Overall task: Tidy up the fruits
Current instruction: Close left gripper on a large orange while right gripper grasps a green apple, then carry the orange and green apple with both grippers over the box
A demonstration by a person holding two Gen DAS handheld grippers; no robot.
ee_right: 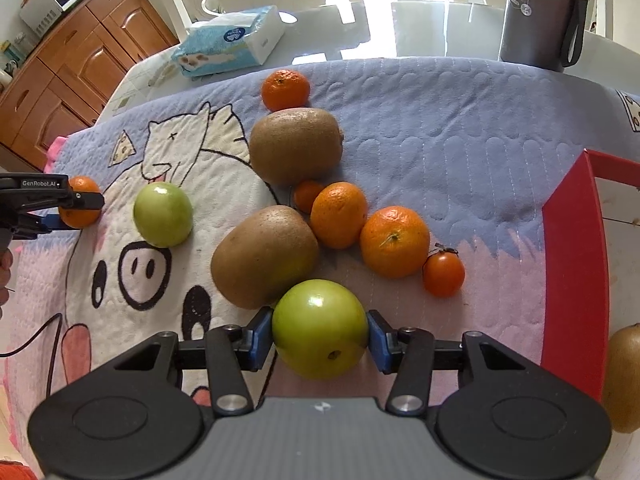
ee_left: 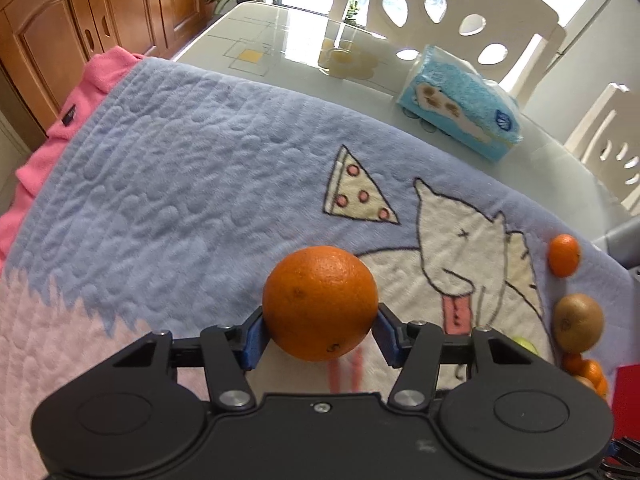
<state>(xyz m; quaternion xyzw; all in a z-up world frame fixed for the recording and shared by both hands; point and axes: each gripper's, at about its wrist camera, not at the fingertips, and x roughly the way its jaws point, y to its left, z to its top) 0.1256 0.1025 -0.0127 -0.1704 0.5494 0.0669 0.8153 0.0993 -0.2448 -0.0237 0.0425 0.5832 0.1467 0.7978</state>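
Fruit pinched in both our grippers over the blanket (ee_left: 168,184).

Our left gripper (ee_left: 320,334) clamps an orange (ee_left: 320,302) above the cartoon print; our right gripper (ee_right: 320,334) clamps a green apple (ee_right: 320,328) just beside a kiwi (ee_right: 264,256), with tangerines (ee_right: 394,240) and a small tomato (ee_right: 444,274) near the red box (ee_right: 572,248).

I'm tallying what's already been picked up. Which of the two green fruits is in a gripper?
The green fruit at the bottom of the right wrist view, clamped between the right gripper pads. The other green fruit lies free on the blanket, left of the kiwis.
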